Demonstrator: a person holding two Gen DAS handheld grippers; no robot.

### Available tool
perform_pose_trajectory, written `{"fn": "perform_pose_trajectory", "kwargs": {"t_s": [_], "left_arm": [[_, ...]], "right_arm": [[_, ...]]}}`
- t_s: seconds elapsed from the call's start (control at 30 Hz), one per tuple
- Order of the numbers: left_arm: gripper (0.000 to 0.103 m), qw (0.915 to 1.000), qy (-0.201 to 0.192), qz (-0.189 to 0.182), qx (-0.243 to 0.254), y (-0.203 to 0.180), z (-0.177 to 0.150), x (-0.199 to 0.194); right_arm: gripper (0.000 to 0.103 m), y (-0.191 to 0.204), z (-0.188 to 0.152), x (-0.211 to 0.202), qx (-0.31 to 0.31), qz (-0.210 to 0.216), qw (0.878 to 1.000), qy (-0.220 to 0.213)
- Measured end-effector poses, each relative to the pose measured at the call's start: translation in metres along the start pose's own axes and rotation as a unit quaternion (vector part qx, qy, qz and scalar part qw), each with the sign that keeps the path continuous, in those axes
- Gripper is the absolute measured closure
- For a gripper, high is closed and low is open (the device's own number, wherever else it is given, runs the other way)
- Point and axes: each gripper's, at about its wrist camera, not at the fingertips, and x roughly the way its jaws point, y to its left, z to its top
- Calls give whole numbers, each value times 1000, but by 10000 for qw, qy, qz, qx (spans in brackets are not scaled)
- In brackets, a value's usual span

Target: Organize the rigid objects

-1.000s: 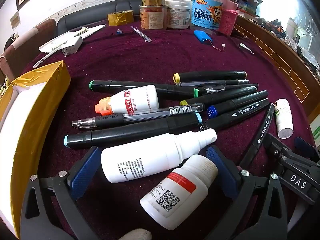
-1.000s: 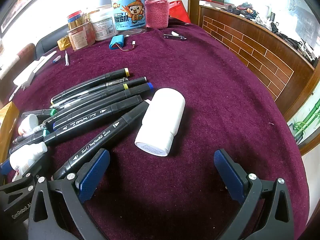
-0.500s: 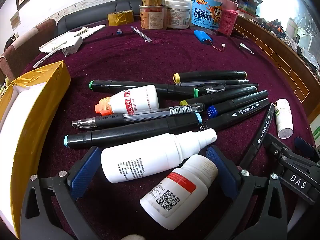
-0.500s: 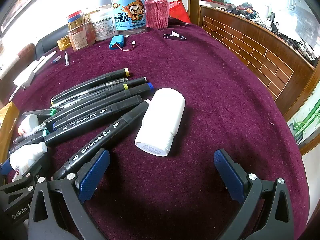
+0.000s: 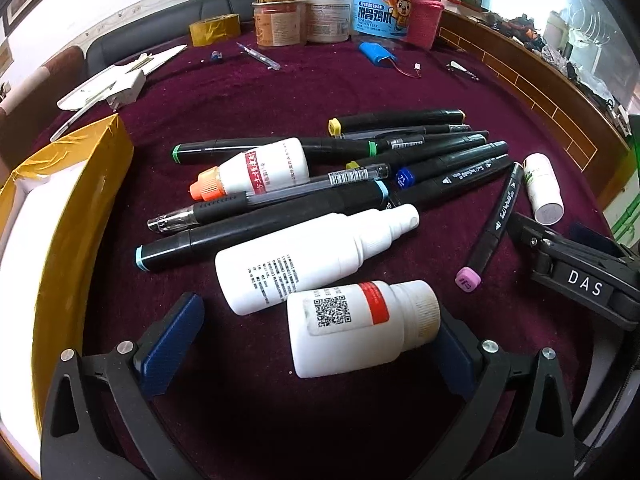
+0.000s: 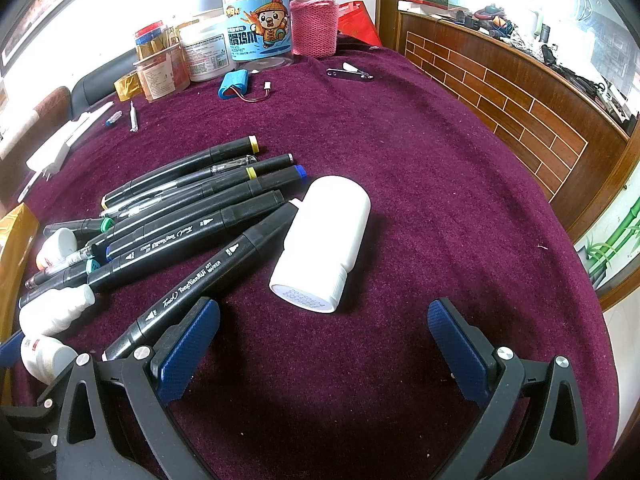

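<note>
Both of my hand-held grippers spread wide, low over the tabletop.

My left hand-held gripper point(image 5: 316, 336) has its two blue-padded fingers point(image 5: 170, 340) far apart, black frame angled forward and down. My right hand-held gripper point(image 6: 324, 344) is the same: blue pads point(image 6: 454, 350) wide apart, nothing between them. In the left view I see the right one's black body at the right edge, so they sit side by side, close together.
</note>
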Motion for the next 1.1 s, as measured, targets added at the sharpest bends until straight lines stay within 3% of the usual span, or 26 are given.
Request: {"fn": "perform_pose_trajectory", "kwargs": {"t_s": [0.37, 0.7, 0.87, 0.97, 1.1], "left_arm": [[0, 10000, -20, 2, -5, 1, 0, 0], [0, 10000, -3, 21, 0, 0, 0, 0], [0, 9990, -144, -340, -258, 11, -2, -7], [0, 9961, -407, -498, -598, 23, -4, -20], [0, 9938, -914, -439, -468, 16, -10, -51]], "right_arm": [[1, -1, 0, 0, -9, 30, 10000, 7], [1, 1, 8, -2, -151, 157, 9989, 416], [3, -2, 5, -6, -114, 163, 9987, 468], [4, -10, 1, -26, 31, 167, 9998, 104], [4, -19, -7, -87, 28, -133, 9936, -1124]]}}
